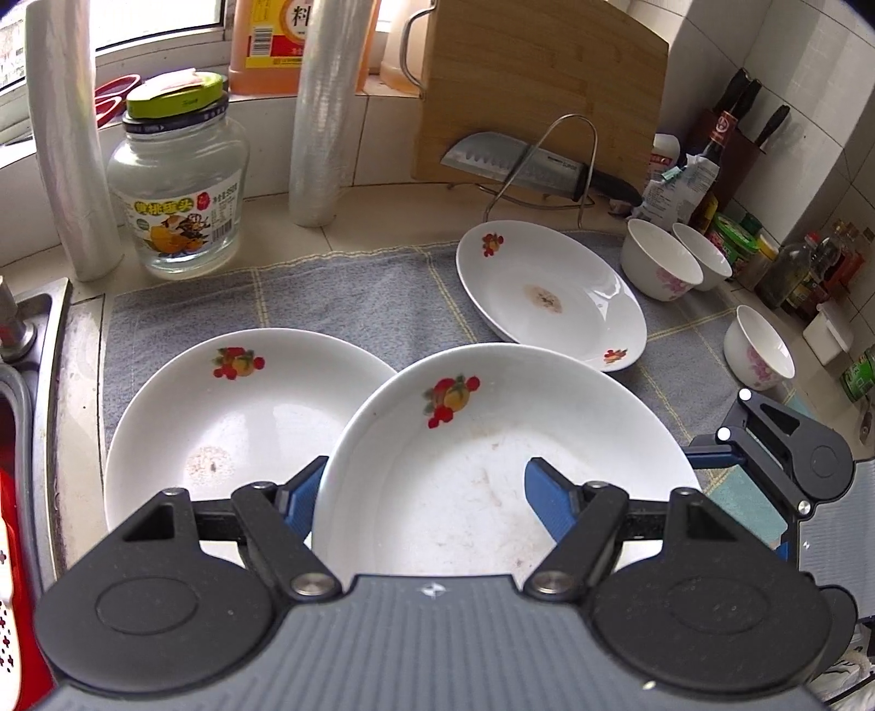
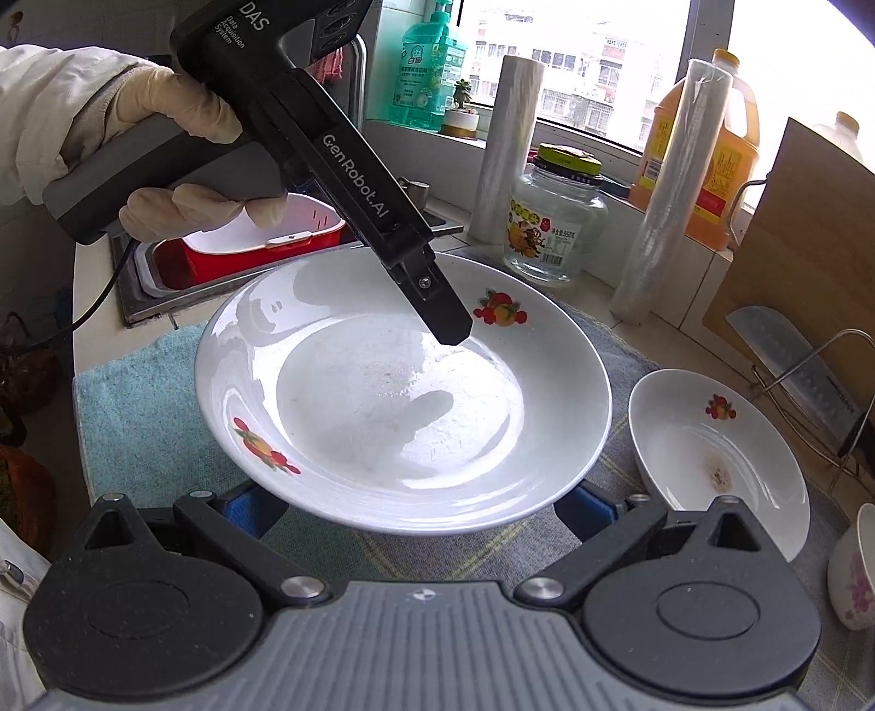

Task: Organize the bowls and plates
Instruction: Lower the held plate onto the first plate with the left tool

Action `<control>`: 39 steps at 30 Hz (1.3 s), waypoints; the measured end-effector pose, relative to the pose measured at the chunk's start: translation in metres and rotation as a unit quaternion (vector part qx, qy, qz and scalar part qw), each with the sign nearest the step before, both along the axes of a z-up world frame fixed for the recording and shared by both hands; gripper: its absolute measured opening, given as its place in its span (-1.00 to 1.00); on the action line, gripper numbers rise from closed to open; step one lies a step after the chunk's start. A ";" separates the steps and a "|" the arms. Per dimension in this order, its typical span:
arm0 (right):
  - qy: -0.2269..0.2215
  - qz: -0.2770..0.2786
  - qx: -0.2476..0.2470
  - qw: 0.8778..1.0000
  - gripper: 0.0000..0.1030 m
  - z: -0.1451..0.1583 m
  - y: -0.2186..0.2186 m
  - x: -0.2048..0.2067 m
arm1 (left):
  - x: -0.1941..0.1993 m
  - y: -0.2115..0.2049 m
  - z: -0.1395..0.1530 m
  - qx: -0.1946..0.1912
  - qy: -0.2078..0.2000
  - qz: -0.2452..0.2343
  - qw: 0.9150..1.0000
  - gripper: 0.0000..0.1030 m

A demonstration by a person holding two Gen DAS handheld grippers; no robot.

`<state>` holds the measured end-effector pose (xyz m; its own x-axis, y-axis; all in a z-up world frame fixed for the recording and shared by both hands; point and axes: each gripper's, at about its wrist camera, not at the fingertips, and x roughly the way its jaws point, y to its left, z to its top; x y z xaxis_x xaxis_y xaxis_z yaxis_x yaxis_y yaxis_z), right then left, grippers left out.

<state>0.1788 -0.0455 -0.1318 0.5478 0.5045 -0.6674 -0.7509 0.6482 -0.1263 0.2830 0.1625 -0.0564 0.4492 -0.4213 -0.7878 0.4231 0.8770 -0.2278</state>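
Observation:
Three white plates with fruit prints lie on a grey towel (image 1: 355,295). The near plate (image 1: 492,454) overlaps the left plate (image 1: 235,415); the third plate (image 1: 552,295) sits further back. My left gripper (image 1: 421,497) is open, its jaws straddling the near plate's left rim, one finger outside and one inside. My right gripper (image 2: 421,508) is open, its blue fingers (image 2: 585,508) beside the near plate's (image 2: 404,394) front edge, partly hidden under it. The left gripper's finger (image 2: 443,312) hangs over that plate. Three small white bowls (image 1: 656,262) stand at the right.
A glass jar (image 1: 175,191), two film rolls (image 1: 317,120), an oil jug (image 1: 273,44), and a cutting board (image 1: 536,93) with a knife (image 1: 525,164) line the back. Sauce bottles (image 1: 809,273) crowd the right. A sink with a red basket (image 2: 257,246) lies left.

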 end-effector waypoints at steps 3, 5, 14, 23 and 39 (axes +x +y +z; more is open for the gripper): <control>-0.002 0.002 -0.001 1.000 1.00 0.000 0.006 0.004 | 0.003 0.007 -0.001 -0.001 0.002 0.004 1.000 0.45; -0.003 0.002 -0.001 1.000 1.00 0.000 0.009 0.007 | 0.004 0.011 -0.001 -0.002 0.002 0.005 1.000 0.45; 0.005 0.001 -0.004 1.000 1.00 -0.004 0.028 0.025 | 0.014 0.029 -0.007 -0.009 0.008 0.020 1.000 0.45; 0.003 0.017 -0.008 1.000 1.00 -0.007 0.048 0.041 | 0.024 0.050 -0.010 -0.006 0.008 0.036 0.999 0.45; 0.015 0.024 -0.017 0.999 1.00 -0.016 0.069 0.056 | 0.037 0.072 -0.025 -0.008 0.019 0.047 0.999 0.45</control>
<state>0.2345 0.0232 -0.1476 0.5031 0.5060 -0.7006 -0.7850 0.6067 -0.1255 0.3197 0.2346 -0.0810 0.4567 -0.3909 -0.7991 0.3299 0.9087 -0.2559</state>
